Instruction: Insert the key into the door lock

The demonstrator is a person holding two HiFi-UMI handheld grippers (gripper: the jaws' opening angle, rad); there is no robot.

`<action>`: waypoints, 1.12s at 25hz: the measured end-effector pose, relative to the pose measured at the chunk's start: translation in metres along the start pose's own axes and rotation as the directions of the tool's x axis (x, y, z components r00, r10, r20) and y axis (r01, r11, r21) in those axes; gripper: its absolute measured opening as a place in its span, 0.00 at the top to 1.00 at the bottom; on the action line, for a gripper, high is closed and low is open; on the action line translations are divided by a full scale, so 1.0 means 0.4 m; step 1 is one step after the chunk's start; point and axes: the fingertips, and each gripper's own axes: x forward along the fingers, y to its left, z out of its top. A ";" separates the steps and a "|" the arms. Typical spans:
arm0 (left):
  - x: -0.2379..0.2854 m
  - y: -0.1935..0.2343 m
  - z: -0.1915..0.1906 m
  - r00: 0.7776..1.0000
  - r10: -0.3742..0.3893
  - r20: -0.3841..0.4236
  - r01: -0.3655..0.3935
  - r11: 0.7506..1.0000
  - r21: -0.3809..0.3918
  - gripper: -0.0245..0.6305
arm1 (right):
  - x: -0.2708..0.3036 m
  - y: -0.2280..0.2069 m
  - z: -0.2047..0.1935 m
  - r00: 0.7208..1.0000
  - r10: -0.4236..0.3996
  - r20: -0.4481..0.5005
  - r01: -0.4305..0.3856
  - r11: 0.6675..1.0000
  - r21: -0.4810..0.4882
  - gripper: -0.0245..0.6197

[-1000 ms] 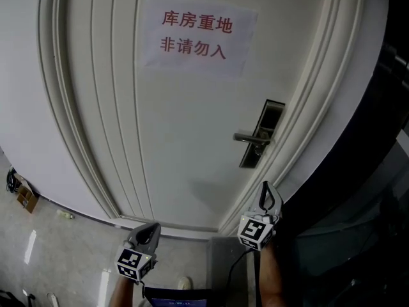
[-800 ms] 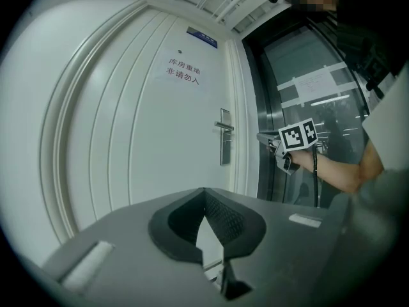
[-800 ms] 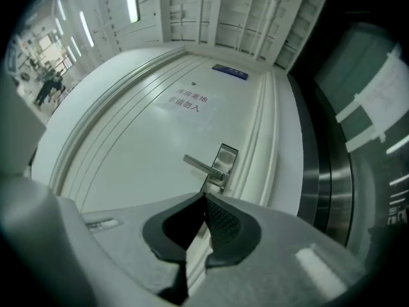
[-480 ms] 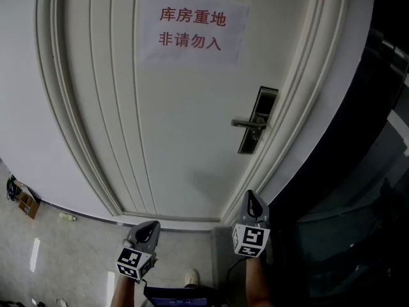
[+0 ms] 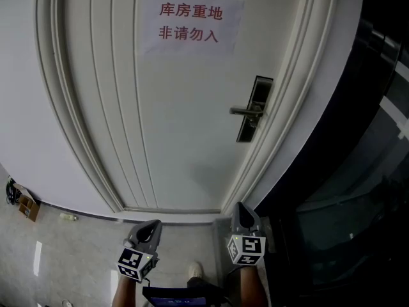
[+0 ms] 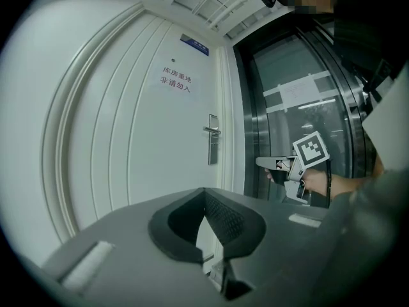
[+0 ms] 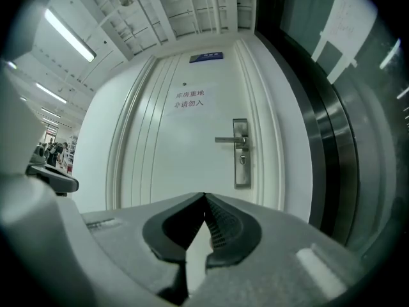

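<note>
The left tongs (image 6: 204, 194) and right tongs (image 7: 204, 197) each press their ribbed black pads together, with nothing between them. Only the left gripper view shows the right tongs from outside, in a hand (image 6: 316, 179). Beyond stands the white panelled door (image 5: 179, 120) with its brushed-metal lock plate (image 7: 241, 153). The keyhole (image 7: 241, 160) under the lever (image 7: 227, 139) shows only in the right gripper view. Higher up, a paper sign (image 5: 190, 24) bears 2 red lines.

A white notice (image 5: 190, 24) with red characters; dark glass partition (image 5: 358, 171) at right; brown box (image 5: 27, 201) far left.
</note>
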 end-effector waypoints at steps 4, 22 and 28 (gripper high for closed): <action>-0.042 -0.005 -0.012 1.000 0.003 -0.002 -0.003 1.000 -0.005 0.96 | -0.059 0.029 -0.016 1.000 -0.001 -0.007 0.001 1.000 0.011 0.96; -0.184 -0.067 -0.024 1.000 -0.018 0.018 0.018 1.000 -0.024 0.96 | -0.273 0.154 -0.060 0.999 0.039 -0.017 -0.039 0.999 0.018 0.96; -0.225 -0.093 -0.027 1.000 -0.020 0.023 0.021 1.000 -0.016 0.96 | -0.348 0.163 -0.075 0.999 0.033 -0.015 -0.033 0.999 0.019 0.96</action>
